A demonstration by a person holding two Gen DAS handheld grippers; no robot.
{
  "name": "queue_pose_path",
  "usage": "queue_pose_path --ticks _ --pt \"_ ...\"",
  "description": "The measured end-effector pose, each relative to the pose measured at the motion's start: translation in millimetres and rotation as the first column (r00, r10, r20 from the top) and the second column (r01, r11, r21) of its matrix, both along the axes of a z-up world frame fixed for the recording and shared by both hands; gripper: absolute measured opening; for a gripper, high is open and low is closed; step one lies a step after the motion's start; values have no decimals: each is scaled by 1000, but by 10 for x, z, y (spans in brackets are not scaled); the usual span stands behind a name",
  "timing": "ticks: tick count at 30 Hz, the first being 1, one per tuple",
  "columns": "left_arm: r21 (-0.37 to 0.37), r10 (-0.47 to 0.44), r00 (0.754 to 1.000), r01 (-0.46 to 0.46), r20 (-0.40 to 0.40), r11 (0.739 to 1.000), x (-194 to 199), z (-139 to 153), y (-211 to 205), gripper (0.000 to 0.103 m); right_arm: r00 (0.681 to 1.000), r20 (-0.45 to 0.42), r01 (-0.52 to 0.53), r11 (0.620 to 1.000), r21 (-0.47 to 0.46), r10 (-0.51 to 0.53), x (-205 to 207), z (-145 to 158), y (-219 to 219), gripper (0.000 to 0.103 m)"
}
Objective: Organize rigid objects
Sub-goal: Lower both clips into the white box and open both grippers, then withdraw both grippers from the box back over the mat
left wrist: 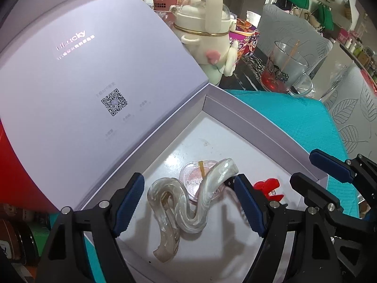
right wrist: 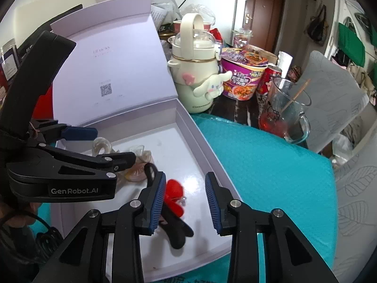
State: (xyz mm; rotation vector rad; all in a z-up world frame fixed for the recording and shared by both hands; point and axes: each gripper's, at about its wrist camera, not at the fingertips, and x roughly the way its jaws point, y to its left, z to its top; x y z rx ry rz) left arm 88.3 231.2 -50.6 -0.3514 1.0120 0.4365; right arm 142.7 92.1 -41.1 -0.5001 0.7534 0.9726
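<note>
1. My left tongs (left wrist: 188,202) stand apart over the open white box (left wrist: 259,127), straddling the pearly wavy hair clip (left wrist: 186,202) lying inside.
2. My right tongs (right wrist: 185,204) also stand apart, empty, near the red clip (right wrist: 174,189) and black clip (right wrist: 176,230) in the box.

Clutter behind a teal padded mat (right wrist: 271,165)

A cream kettle-shaped bottle with a looped handle (right wrist: 195,70) carries a white long-eared plush figure (right wrist: 213,86) on its front. Just beside it sits a purple instant-noodle bowl (right wrist: 242,75), then a red drink can (right wrist: 267,77). A clear glass mug with a cartoon print (right wrist: 282,110) holds red liquid and a thin wooden stick (right wrist: 294,96). Green bags (right wrist: 351,44) hang on the far wall near a brown door (right wrist: 261,16).
</note>
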Motion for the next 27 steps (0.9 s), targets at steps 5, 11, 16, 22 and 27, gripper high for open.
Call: queue_pose_path --ticks 5,11,16,22,27 --pt "22 1 999 -2 39 1000 -60 193 -53 79 1000 10 5 999 34 -6 -15 120 -62 38" --pt "64 -2 997 -3 79 998 -146 396 -132 79 999 31 15 997 78 -17 -65 285 -143 42" --pt "81 -4 994 -4 106 997 -210 526 -172 79 998 47 30 994 107 -35 -117 414 -215 49" --pt "99 -26 986 9 167 995 -334 713 -253 79 994 87 58 990 131 -70 -192 576 -322 63" --pt "120 -29 982 7 187 993 -387 814 -281 79 988 118 86 986 144 -104 -266 681 -424 73"
